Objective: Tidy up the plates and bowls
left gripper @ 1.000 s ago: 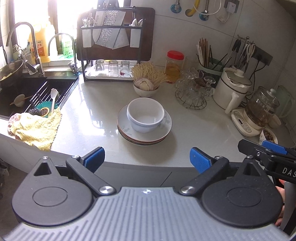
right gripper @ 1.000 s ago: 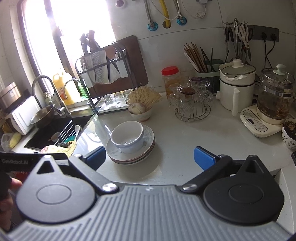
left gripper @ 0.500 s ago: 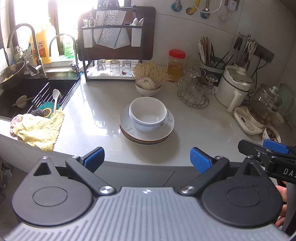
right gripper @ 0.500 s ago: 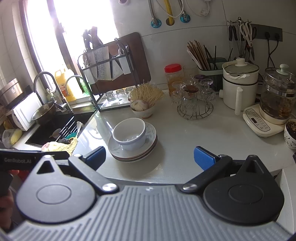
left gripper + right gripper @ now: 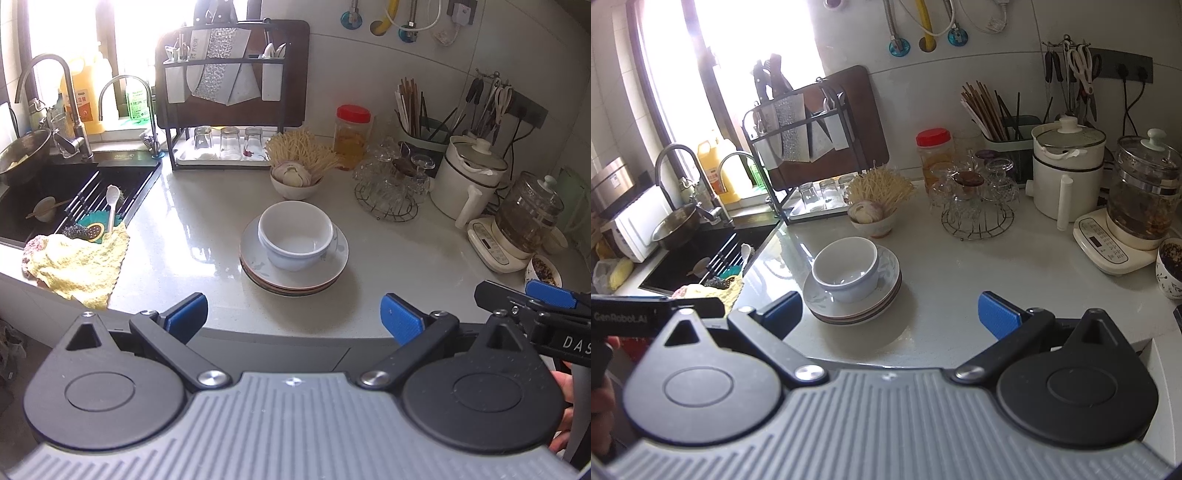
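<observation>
Bowl (image 5: 295,236) on plates (image 5: 293,273): glazed, slippery, breakable; grip at rim. Left gripper (image 5: 293,314), right gripper (image 5: 890,312): jaws apart, empty.

The pale stone-look tabletop (image 5: 192,236) is polished and glossy, mirroring the window light. On it, the white glazed ceramic bowl (image 5: 295,236) and the stack of glazed ceramic plates (image 5: 295,271) beneath shine smoothly. At the tabletop's left edge lies a rough, nubby yellow knitted cloth (image 5: 77,266). The round wire rack (image 5: 388,206) is bare metal, carrying clear cut-glass cups (image 5: 391,177).
</observation>
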The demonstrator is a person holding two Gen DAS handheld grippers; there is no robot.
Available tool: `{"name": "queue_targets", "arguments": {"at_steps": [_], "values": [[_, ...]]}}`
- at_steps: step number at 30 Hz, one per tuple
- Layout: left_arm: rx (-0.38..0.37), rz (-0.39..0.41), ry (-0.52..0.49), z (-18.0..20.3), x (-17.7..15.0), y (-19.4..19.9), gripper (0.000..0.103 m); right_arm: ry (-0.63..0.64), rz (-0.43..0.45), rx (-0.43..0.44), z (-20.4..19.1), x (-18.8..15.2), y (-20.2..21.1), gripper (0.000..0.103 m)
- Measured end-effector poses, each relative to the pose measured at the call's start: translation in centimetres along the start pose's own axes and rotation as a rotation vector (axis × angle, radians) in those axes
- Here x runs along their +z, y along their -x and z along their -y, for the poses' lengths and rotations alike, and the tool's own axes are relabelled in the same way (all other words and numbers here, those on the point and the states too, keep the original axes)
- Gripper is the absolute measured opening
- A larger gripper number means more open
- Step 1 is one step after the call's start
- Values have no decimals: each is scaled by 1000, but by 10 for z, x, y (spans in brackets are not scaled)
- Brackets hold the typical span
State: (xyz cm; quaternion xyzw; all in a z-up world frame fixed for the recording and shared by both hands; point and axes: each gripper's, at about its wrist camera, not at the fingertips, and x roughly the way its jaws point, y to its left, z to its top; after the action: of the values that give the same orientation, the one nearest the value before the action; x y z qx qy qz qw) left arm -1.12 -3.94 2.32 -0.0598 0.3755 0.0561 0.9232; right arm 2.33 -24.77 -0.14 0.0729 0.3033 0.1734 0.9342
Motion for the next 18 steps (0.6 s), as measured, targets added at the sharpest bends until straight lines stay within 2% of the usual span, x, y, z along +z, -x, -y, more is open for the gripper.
{"name": "queue_targets", "arguments": {"at_steps": [18], "values": [[-15,3,7,0,-1,0,101,15,11,-9,-1,3,2,103]]}}
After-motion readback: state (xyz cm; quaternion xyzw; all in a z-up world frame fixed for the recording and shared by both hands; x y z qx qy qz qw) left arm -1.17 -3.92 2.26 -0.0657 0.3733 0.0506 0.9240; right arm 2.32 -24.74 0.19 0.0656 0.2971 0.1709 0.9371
